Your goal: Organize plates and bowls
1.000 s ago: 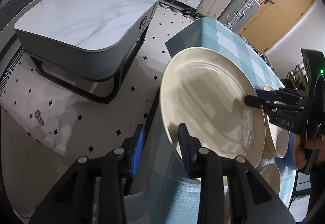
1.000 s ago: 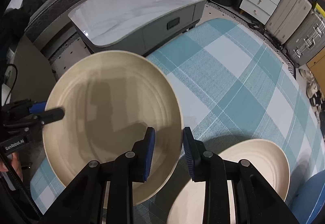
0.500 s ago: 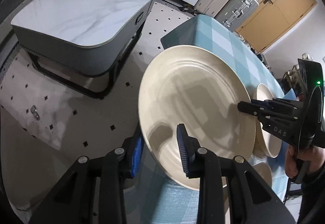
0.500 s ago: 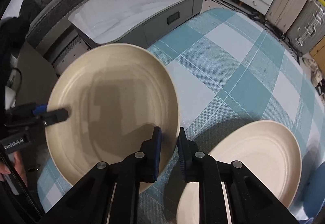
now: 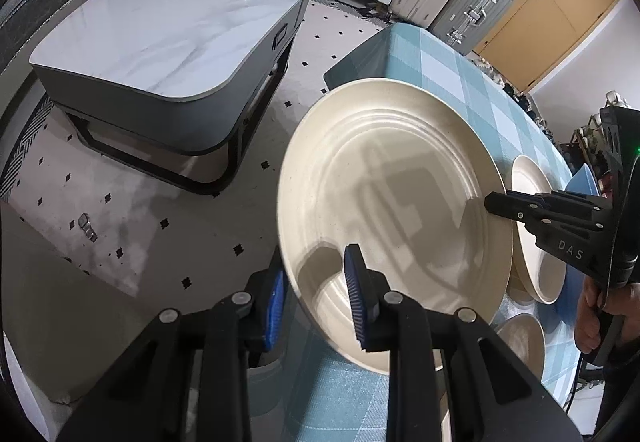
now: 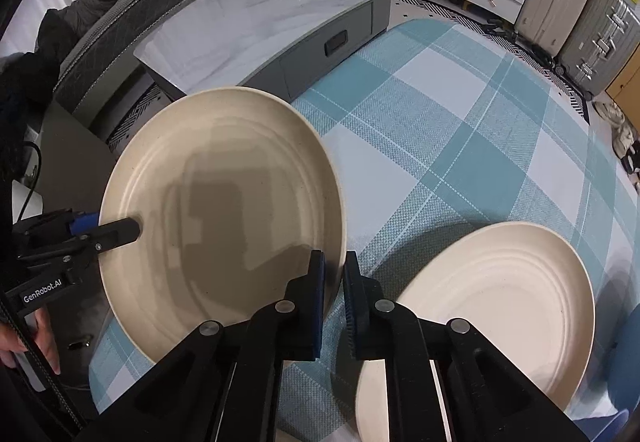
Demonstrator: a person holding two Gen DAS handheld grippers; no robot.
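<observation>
1. Plainly, the large cream plate (image 6: 224, 213) hung tilted over the table's near edge, the right gripper (image 6: 334, 294) pinched narrow on its rim, the left gripper (image 5: 314, 290) straddling the opposite rim, wider.
2. Uneven release could likely drop it floorward.
3. Open checked tablecloth (image 6: 440, 121) lay beyond; a second plate (image 6: 500, 306) sat near.

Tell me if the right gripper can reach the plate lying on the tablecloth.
Not yet, probably: the right gripper is shut on the lifted plate, though the lying plate sits uncovered nearby.
</observation>
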